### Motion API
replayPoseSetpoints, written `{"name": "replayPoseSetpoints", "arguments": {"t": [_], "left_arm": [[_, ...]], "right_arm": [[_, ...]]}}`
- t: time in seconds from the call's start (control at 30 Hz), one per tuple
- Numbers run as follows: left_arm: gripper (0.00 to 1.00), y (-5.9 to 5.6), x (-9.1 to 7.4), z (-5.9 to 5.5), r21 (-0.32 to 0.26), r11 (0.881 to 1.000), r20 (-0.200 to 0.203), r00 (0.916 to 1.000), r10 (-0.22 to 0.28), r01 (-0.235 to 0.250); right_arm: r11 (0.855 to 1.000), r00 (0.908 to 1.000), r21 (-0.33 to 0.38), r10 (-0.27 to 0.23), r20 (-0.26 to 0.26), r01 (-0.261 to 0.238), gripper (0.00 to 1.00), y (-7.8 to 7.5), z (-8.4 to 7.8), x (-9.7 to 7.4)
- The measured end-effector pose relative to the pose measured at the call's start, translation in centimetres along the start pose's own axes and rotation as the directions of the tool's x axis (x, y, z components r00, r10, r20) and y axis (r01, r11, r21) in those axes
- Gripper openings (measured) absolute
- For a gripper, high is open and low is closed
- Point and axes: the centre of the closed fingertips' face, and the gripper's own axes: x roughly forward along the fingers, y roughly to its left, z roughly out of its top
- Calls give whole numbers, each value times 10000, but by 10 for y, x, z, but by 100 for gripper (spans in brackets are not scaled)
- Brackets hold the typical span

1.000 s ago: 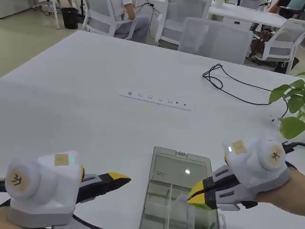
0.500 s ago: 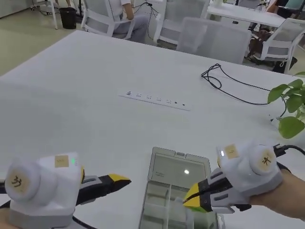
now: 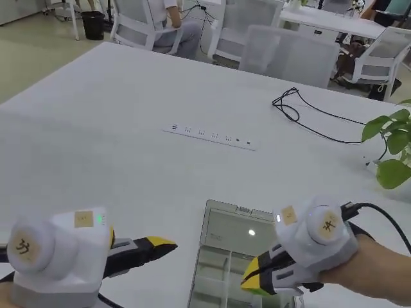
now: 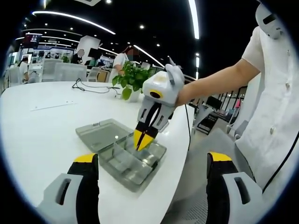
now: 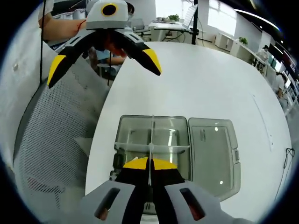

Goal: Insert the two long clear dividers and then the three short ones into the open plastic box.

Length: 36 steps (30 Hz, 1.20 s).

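Observation:
The clear plastic box point(image 3: 212, 273) lies near the front table edge, its lid point(image 3: 241, 221) folded flat on the far side. My right gripper point(image 3: 253, 280) hangs low over the box, shut on a thin clear divider point(image 5: 150, 175) seen edge-on between its yellow tips. In the right gripper view a crosswise divider point(image 5: 154, 148) stands in the box point(image 5: 133, 135), and the held piece lines up across it. My left gripper point(image 3: 160, 244) hovers left of the box, open, nothing between its jaws. In the left gripper view the right gripper point(image 4: 143, 139) points down into the box point(image 4: 124, 161).
A white power strip point(image 3: 212, 136) lies mid-table, a black cable point(image 3: 302, 112) loops at the back right and a green plant point(image 3: 392, 147) stands at the right edge. Chairs and a seated person are behind the table.
My right gripper has moved left and lower over the box with the divider in it. The left gripper has held its place.

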Motion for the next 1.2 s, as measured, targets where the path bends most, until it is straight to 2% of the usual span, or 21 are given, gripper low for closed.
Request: {"name": "replayPoseSetpoints", "arguments": {"t": [0.3,0.53,0.97,1.2], "left_arm": [[98,0,-1,-1,-11,10000,5,10000,-4,4],[98,1,-1,-1,-7,10000,8,10000,21,-21],[98,0,-2,-1,-10,10000,-19,10000,23,-23],[98,1,-4,1,54,9999,-42,9999,104,-104]], "right_arm": [[9998,9979,-214,26,-646,-40,3,0,-7,10],[9996,9963,-273,30,-858,-54,3,0,-10,13],[9997,9967,-142,-191,-793,180,4,0,-11,13],[9989,9983,221,-406,-422,415,9,-4,-7,3]]}}
